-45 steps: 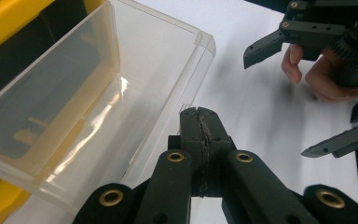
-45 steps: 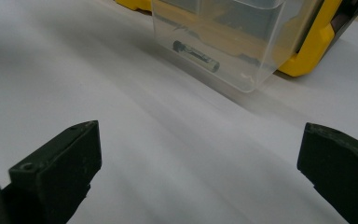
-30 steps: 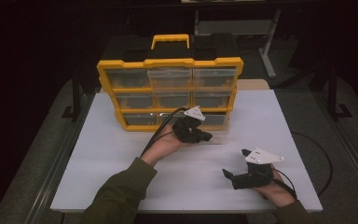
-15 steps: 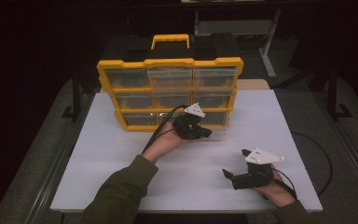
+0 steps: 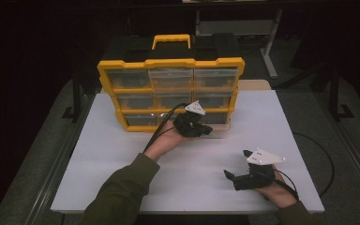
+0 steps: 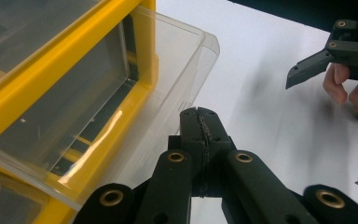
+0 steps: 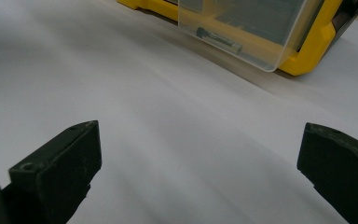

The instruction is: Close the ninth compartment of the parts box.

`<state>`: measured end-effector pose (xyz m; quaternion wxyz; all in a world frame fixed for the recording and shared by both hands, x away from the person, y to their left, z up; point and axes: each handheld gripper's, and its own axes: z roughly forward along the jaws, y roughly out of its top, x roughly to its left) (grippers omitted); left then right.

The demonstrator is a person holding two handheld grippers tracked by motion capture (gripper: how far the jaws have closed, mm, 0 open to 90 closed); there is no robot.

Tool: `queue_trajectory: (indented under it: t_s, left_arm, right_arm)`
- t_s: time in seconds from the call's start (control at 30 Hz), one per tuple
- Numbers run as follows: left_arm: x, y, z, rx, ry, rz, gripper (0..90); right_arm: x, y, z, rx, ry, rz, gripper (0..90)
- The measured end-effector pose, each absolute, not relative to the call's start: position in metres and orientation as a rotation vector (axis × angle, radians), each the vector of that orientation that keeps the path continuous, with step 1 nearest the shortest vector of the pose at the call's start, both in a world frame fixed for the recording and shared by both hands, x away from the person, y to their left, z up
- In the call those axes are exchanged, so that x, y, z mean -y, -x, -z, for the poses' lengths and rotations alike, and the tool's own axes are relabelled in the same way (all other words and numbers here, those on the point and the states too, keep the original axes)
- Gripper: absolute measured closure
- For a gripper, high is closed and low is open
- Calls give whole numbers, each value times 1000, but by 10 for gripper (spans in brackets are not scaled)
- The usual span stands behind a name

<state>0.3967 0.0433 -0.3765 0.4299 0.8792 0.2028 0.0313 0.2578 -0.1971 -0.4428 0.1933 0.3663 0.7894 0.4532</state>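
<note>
A yellow organiser cabinet with clear drawers stands at the back of the white table. Its bottom right drawer is pulled partly out. In the right gripper view a small metal part lies inside this drawer. My left gripper is shut, with its tips against the drawer's clear front wall. I cannot tell whether any plastic is pinched between them. In the high view the left gripper sits at that drawer's front. My right gripper rests low at the front right, open and holding nothing.
The cabinet has a yellow carry handle on top and fills the back middle of the table. A black cable trails from the left gripper along the sleeve. Bare white tabletop lies to the left and between the two hands.
My left gripper has moved slightly toward the cabinet at the bottom right drawer. The right gripper has stayed still and open.
</note>
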Motion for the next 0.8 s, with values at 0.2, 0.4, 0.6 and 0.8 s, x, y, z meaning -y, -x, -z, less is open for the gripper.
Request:
queue_trajectory:
  t_s: [0.2, 0.4, 0.6, 0.8]
  left_arm:
    - [-44, -401, 377, -518, -2189, -98, 899]
    - [-45, -406, 375, -528, -2193, -144, 898]
    - [-43, -410, 375, -553, -2173, -164, 898]
    - [-45, -417, 375, -549, -2195, -225, 898]
  right_arm:
    - [197, -258, 443, -2218, -1025, -1270, 0]
    - [198, -258, 443, -2219, -1019, -1270, 0]
    - [198, -258, 443, -2218, -1020, -1270, 0]
    - [198, -258, 443, -2222, -1017, -1267, 0]
